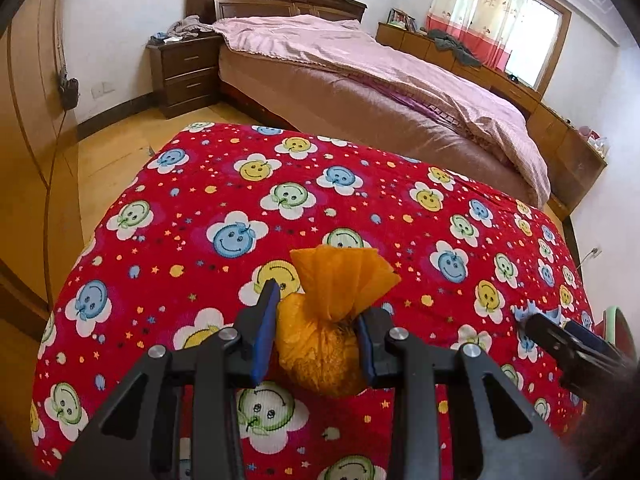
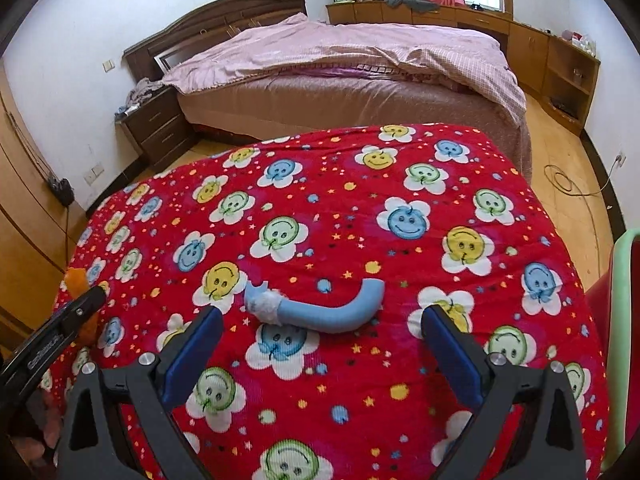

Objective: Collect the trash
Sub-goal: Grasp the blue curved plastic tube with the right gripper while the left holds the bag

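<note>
An orange crumpled bundle (image 1: 320,344) with a flared twisted top sits between the blue pads of my left gripper (image 1: 320,300), which is shut on it just above the red smiley-flower cloth (image 1: 200,200). A curved light-blue piece of trash (image 2: 352,312) with a white fluffy end lies on the cloth (image 2: 320,220). My right gripper (image 2: 322,312) hovers over it, open wide, with one finger on either side and neither touching. The left gripper (image 2: 80,304) and its orange bundle (image 2: 76,278) show at the left edge of the right wrist view. The right gripper (image 1: 560,328) shows at the right edge of the left wrist view.
Beyond the cloth-covered table stands a bed (image 2: 340,80) with a pink quilt, and a dark nightstand (image 1: 184,72) beside it. A green and red chair edge (image 2: 624,280) rises at the table's right. A cable (image 2: 568,184) lies on the wooden floor.
</note>
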`<action>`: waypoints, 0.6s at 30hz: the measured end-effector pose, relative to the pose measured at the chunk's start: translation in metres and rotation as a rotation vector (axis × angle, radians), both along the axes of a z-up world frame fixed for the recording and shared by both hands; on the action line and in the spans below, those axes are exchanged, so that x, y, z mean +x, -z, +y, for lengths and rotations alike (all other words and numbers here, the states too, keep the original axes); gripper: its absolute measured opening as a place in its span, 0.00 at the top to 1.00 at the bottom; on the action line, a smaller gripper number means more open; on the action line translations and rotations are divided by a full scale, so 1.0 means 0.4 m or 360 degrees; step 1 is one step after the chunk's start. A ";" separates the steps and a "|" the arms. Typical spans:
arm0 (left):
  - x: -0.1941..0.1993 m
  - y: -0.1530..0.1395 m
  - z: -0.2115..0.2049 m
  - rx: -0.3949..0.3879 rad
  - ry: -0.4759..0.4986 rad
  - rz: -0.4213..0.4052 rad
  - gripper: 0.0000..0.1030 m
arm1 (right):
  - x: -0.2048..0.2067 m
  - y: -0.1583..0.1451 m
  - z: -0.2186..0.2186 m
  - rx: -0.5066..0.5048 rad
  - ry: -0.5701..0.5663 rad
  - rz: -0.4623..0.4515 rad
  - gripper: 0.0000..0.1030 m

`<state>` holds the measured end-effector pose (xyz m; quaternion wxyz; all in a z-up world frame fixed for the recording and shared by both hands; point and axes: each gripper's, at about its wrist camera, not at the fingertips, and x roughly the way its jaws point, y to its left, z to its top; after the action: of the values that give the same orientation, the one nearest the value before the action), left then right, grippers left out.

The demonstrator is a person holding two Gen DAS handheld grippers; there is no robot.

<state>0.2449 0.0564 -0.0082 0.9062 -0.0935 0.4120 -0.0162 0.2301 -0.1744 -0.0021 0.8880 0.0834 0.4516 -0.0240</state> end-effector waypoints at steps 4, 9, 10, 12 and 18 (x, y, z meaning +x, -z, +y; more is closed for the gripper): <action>-0.003 -0.001 -0.001 0.0008 0.0006 -0.0004 0.66 | 0.016 0.013 0.013 -0.0072 0.0015 0.0018 0.02; -0.005 -0.001 -0.001 -0.0002 0.0010 0.0002 0.66 | 0.020 0.024 0.020 -0.0154 0.0048 0.0011 0.19; -0.004 -0.001 -0.001 -0.0003 0.0011 0.0001 0.66 | 0.016 0.021 0.018 -0.0163 0.0055 -0.0002 0.25; -0.006 -0.002 -0.002 -0.0006 0.0015 0.0000 0.66 | 0.013 0.018 0.014 -0.0123 0.0048 -0.0008 0.25; -0.013 -0.014 -0.010 -0.0004 0.0033 -0.0013 0.66 | -0.013 0.001 -0.009 -0.0012 0.0050 -0.0010 0.26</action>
<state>0.2396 0.0523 -0.0025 0.9076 -0.0904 0.4091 -0.0265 0.2248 -0.1780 -0.0024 0.8892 0.0873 0.4473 -0.0394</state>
